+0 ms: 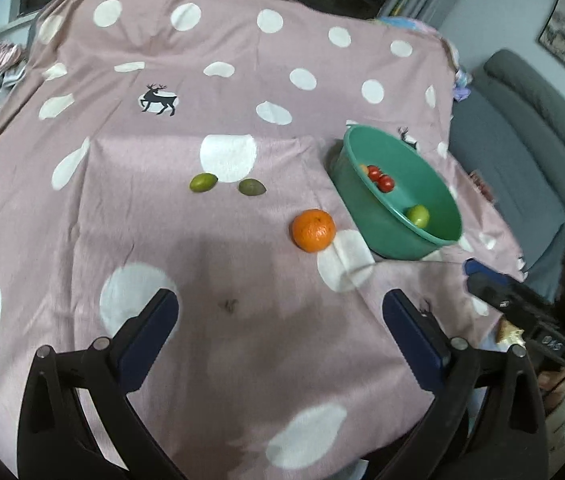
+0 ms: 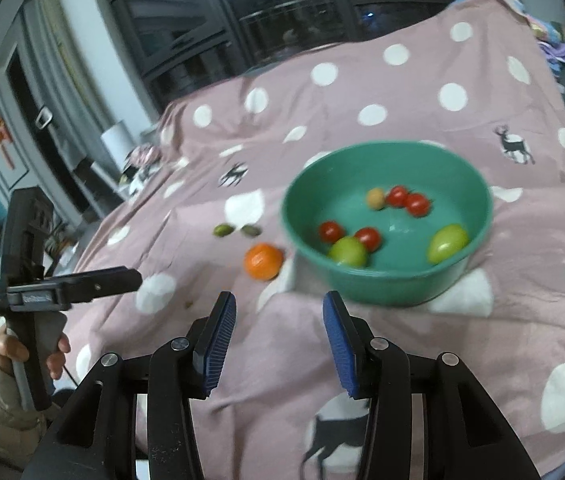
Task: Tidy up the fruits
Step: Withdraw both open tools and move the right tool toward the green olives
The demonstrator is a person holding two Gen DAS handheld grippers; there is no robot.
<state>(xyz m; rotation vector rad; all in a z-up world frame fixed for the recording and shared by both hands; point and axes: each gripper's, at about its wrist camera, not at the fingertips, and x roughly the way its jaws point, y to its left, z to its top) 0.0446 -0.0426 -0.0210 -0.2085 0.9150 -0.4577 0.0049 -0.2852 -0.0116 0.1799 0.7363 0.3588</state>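
Fruits: orange (image 1: 313,230) on pink cloth (image 1: 162,208), just left of green bowl (image 1: 398,236); 2 green fruits (image 1: 203,182) farther left. Left gripper (image 1: 280,312) jaws wide apart, empty; right gripper (image 2: 279,320) part open, empty. Next prob. orange: centre jaws, squeeze gently. Right view shows bowl's full contents, incl. tomatoes (image 2: 407,199); left view hides some.
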